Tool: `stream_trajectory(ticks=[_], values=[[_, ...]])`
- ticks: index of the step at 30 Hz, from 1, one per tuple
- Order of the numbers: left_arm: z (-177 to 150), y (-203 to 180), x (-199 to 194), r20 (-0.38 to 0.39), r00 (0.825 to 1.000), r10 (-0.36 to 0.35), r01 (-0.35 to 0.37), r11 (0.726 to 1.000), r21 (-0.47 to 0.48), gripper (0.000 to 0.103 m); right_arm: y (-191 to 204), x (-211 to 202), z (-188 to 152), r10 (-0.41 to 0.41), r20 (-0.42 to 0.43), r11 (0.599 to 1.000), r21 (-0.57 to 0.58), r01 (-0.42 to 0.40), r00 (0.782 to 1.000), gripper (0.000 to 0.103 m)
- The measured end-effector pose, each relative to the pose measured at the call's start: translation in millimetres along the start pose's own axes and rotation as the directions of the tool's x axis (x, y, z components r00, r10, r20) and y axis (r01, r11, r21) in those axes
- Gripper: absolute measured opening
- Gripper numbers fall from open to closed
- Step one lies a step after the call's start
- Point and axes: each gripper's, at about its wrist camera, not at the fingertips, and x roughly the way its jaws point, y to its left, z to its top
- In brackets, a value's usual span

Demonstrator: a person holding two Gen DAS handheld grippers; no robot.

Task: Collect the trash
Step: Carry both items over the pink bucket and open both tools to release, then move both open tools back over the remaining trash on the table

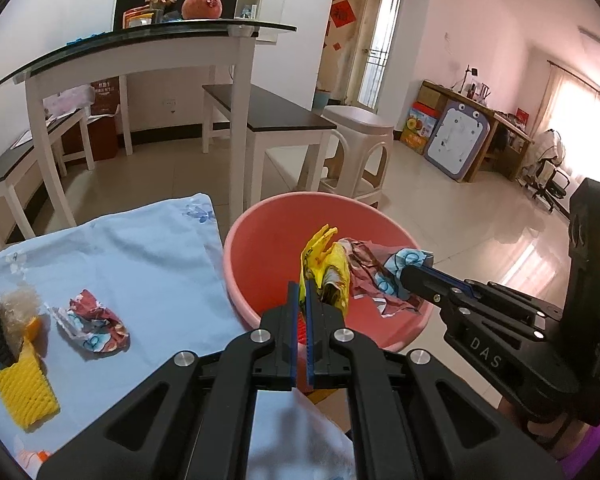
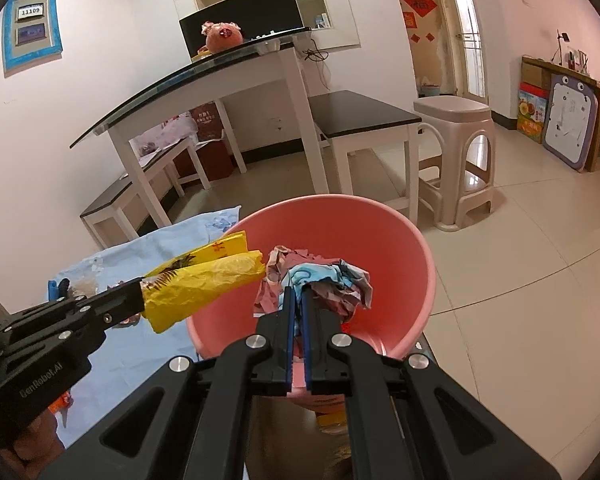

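A pink basin (image 1: 260, 232) (image 2: 400, 248) stands past the edge of the blue cloth (image 1: 140, 264) (image 2: 148, 344). My left gripper (image 1: 302, 282) (image 2: 140, 292) is shut on a yellow wrapper (image 1: 324, 268) (image 2: 204, 280) and holds it over the basin's near rim. My right gripper (image 2: 296, 292) (image 1: 406, 272) is shut on a crumpled patterned wrapper (image 2: 324, 280) (image 1: 368, 276) and holds it above the basin. Another crumpled patterned wrapper (image 1: 96, 326) lies on the cloth to the left.
A yellow and blue foam net with a fuzzy clump (image 1: 16, 352) lies at the cloth's left edge. A white glass-topped table (image 1: 140, 52) (image 2: 204, 84), dark benches (image 1: 272, 112) (image 2: 364, 114) and a beige plastic stool (image 1: 360, 148) (image 2: 456, 160) stand beyond the basin on the tiled floor.
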Motion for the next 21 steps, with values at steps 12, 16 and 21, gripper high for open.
stream_trajectory(ticks=[12,16,21], values=[[2,2,13,-0.005,1.000,-0.003,0.002,0.999,-0.034,0.003,-4,8,1,-0.014,-0.002,1.000,-0.001,0.014,1.000,0.013],[5,8,13,-0.015,1.000,-0.014,0.013,0.998,-0.061,0.018,-3,5,0,-0.029,0.023,1.000,-0.004,0.029,0.999,0.042],[6,7,-2,0.045,0.999,-0.021,0.023,0.999,-0.044,0.035,1,1,1,-0.032,0.038,0.999,-0.022,0.033,0.999,0.042]])
